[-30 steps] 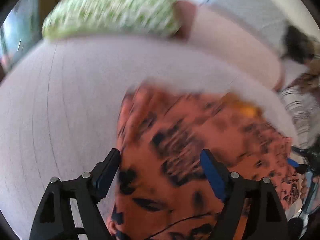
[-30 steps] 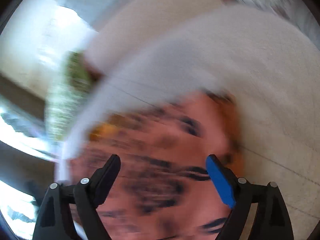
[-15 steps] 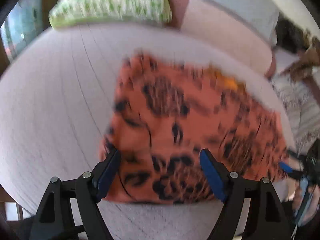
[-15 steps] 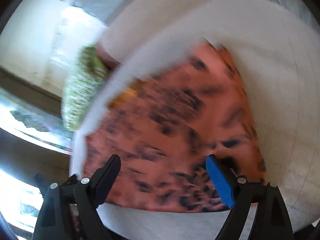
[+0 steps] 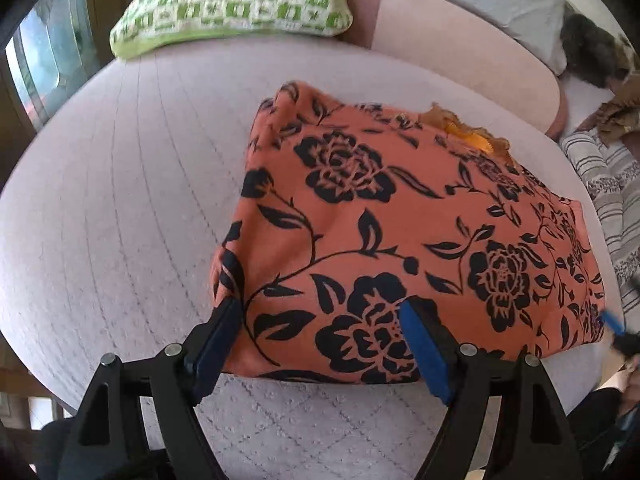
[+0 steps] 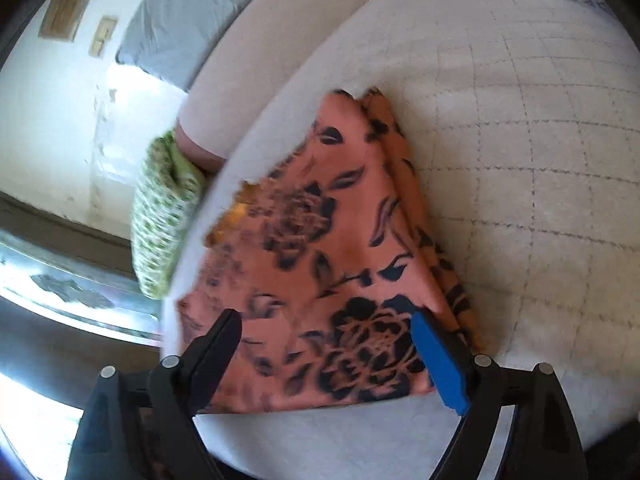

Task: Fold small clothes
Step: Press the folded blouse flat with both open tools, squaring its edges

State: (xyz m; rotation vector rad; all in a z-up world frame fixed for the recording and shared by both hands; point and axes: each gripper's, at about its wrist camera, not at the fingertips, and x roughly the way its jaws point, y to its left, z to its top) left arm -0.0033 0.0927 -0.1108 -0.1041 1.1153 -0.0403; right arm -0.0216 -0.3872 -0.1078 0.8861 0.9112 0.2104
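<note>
Both grippers, left (image 5: 320, 340) and right (image 6: 326, 354), hover, jaws apart, over folded orange black-floral garment (image 5: 400, 232).
Green-checked cushion (image 5: 232, 4) lies at 11 o'clock on the pale quilted bed (image 5: 120, 200).

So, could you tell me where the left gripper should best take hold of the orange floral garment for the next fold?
Probably the near left corner of the orange floral garment, approached from the front edge. The left gripper already hangs there with jaws open, and the folded edge there looks thick enough to pinch.
</note>
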